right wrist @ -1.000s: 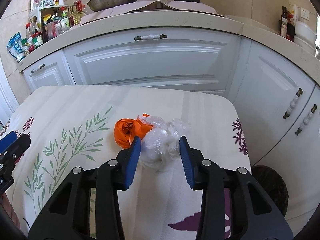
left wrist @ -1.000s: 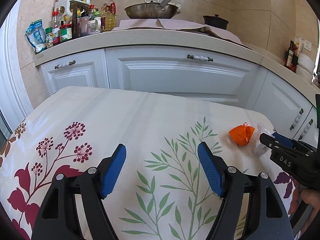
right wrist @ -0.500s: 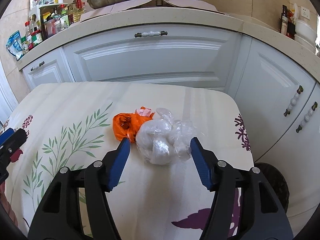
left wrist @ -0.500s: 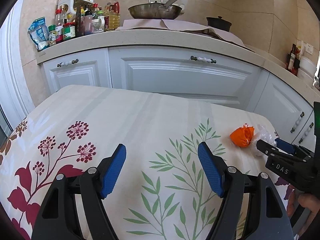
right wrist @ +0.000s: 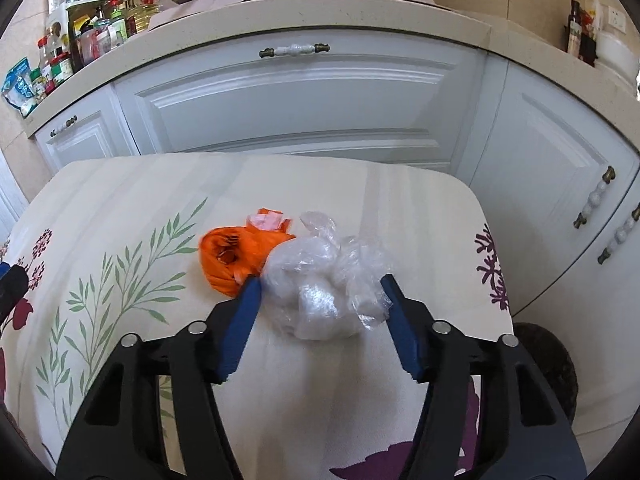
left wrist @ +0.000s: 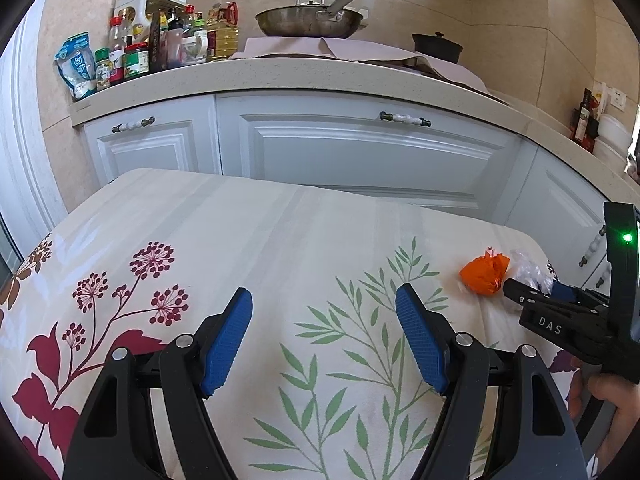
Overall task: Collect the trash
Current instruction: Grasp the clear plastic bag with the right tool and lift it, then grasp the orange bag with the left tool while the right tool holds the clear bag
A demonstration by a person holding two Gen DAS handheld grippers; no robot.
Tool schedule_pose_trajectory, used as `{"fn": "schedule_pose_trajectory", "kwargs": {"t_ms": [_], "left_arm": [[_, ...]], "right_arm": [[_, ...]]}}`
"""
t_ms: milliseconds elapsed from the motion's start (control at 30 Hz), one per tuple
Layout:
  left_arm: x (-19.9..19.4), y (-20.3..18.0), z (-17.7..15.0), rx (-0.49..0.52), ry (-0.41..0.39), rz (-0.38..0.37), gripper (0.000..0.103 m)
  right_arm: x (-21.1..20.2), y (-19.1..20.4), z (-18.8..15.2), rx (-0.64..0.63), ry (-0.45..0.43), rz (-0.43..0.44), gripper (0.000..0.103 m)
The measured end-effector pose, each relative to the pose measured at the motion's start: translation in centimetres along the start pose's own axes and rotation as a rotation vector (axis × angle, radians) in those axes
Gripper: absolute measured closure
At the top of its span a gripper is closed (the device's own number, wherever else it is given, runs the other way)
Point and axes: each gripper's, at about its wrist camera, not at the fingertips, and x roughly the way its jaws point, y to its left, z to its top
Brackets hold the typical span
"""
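A crumpled clear plastic bag point(right wrist: 320, 280) lies near the right end of the flowered tablecloth point(right wrist: 120, 200), touching a crumpled orange bag point(right wrist: 228, 252) on its left. My right gripper point(right wrist: 320, 282) straddles the clear bag. Its jaws are closing, and the blue pads point(right wrist: 248, 300) sit at the bag's edges without squeezing it. In the left wrist view, the orange bag point(left wrist: 482, 274) and clear bag point(left wrist: 528, 266) show at far right, with the right gripper point(left wrist: 536, 290) over them. My left gripper point(left wrist: 324, 296) hovers open over bare cloth with nothing between its fingers.
White kitchen cabinets point(right wrist: 304, 92) run behind and to the right of the table. A dark round bin point(right wrist: 552, 368) stands on the floor below the table's right edge. Bottles and jars point(left wrist: 160, 44), a pan point(left wrist: 308, 20) and a black pot point(left wrist: 436, 46) sit on the counter.
My right gripper's jaws, squeezed on the clear bag a second ago, have spread apart, and the bag has puffed out between them. The left gripper has stayed put.
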Motion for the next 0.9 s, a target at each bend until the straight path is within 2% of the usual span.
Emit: {"fn": "schedule_pose_trajectory", "kwargs": {"t_ms": [300, 467, 900], "left_arm": [[0.0, -3.2, 0.0, 0.068, 0.006, -0.03, 0.031], [0.5, -6.1, 0.3, 0.105, 0.006, -0.062, 0.031], [3.6, -13.7, 0.2, 0.228, 0.022, -0.086, 0.031]], "right_arm": [[-2.2, -2.2, -0.4, 0.032, -0.047, -0.032, 0.049], [-3.5, -3.9, -0.6, 0.048, -0.073, -0.052, 0.049], [-5.4, -8.7, -1.9, 0.112, -0.114, -0.085, 0.049]]}}
